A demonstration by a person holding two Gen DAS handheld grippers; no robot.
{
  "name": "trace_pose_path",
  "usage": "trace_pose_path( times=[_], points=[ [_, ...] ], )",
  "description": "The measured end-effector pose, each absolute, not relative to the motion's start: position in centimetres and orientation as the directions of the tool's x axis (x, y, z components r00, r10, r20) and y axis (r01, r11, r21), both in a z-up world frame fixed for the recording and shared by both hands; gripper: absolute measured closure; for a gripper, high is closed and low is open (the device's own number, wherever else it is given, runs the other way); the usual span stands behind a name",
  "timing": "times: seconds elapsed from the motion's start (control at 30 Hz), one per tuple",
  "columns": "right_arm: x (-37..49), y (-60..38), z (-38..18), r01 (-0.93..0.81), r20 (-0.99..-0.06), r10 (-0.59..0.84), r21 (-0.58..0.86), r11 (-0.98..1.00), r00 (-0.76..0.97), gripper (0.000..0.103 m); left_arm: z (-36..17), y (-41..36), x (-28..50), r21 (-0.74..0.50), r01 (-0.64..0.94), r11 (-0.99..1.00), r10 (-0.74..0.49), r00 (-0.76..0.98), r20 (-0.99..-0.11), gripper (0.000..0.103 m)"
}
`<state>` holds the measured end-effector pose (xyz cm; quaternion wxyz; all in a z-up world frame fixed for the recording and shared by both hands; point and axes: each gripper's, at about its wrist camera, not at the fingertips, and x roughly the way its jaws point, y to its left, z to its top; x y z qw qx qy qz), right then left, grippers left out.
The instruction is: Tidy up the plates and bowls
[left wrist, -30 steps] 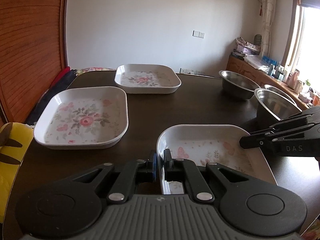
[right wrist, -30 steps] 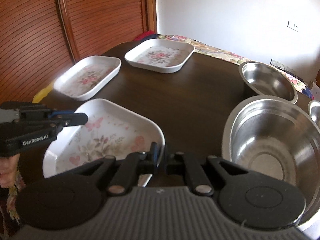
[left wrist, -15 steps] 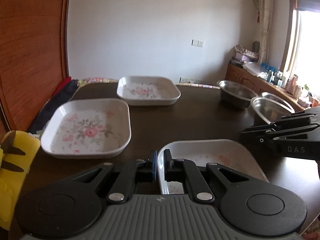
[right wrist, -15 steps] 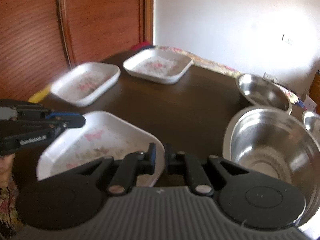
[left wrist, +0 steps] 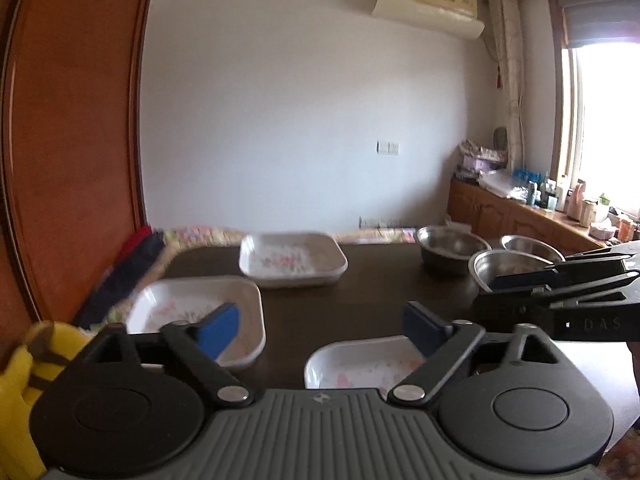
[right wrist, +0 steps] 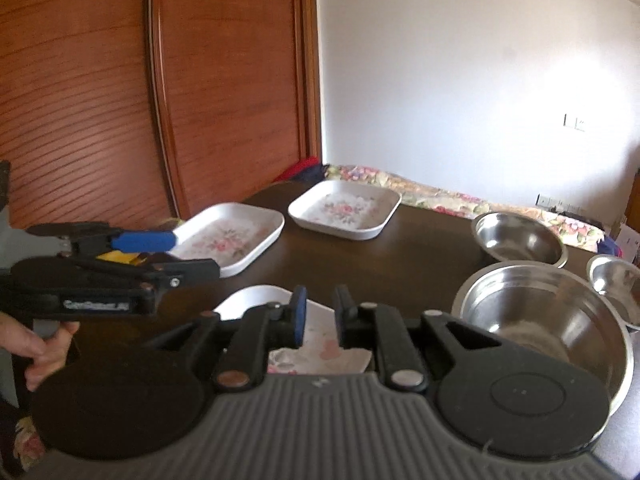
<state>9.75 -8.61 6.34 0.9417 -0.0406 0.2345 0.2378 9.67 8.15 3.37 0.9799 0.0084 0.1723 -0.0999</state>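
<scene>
Dark table [right wrist: 420,248], air con [left wrist: 428,4] left-view only, L gripper [left wrist: 320,330] wide, R gripper [right wrist: 320,312] parted

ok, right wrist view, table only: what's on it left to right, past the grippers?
Left floral plate → far floral plate → far steel bowl → large steel bowl → small steel bowl at the right edge.

Black tongs [left wrist: 322,326], blue pads [left wrist: 219,330], ribbed grey housing, silver screws

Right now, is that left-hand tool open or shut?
Open. The left tool has its two blue-tipped fingers spread wide apart, nothing between them; the nearest floral plate lies below.
</scene>
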Motion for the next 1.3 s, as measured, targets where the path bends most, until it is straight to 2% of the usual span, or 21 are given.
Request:
trace_pose_path(
  times=[0.03,0.07,0.1,0.13,0.23,0.4,0.47,0.57,0.97,1.3],
  points=[
    [9.6,-8.7,6.3,-0.462,-0.453,0.423,0.027,0.886,0.785,0.078,3.5,8.0,9.5,-0.009,0.197,0.980,-0.189,0.924,-0.332,0.000],
    [9.4,-8.8,6.3,-0.458,-0.448,0.419,0.023,0.889,0.790,0.064,3.6,7.9,9.4,-0.005,0.195,0.981,-0.187,0.927,-0.326,0.000],
    [9.4,-9.0,6.3,-0.454,-0.439,0.418,0.027,0.891,0.795,0.059,3.7,7.9,9.2,-0.006,0.195,0.981,-0.187,0.929,-0.321,0.000],
    [9.3,-9.2,6.2,-0.452,-0.429,0.421,0.034,0.891,0.799,0.054,3.8,7.9,9.1,-0.005,0.197,0.980,-0.188,0.931,-0.314,0.000],
    [9.0,-9.5,6.1,-0.438,-0.416,0.408,0.025,0.899,0.813,0.051,3.9,7.7,8.9,0.006,0.202,0.979,-0.191,0.934,-0.301,0.000],
    [8.4,-9.8,6.0,-0.417,-0.385,0.388,0.010,0.909,0.837,0.030,4.1,7.5,8.5,0.000,0.206,0.979,-0.196,0.934,-0.299,0.000],
    [8.2,-9.9,6.0,-0.416,-0.375,0.388,0.009,0.909,0.842,0.013,4.1,7.5,8.2,0.006,0.204,0.979,-0.193,0.936,-0.293,0.000],
    [7.7,-9.8,6.0,-0.410,-0.351,0.381,-0.012,0.912,0.856,0.000,4.2,7.5,8.0,0.010,0.197,0.980,-0.186,0.940,-0.286,0.000],
    [7.1,-9.8,6.2,-0.391,-0.317,0.364,-0.025,0.920,0.876,0.000,4.3,8.2,7.9,0.012,0.199,0.980,-0.187,0.939,-0.288,0.000],
    [7.9,-9.0,6.7,-0.419,-0.326,0.399,0.012,0.908,0.857,0.000,5.1,10.0,9.1,0.021,0.208,0.978,-0.191,0.930,-0.313,0.000]
  ],
)
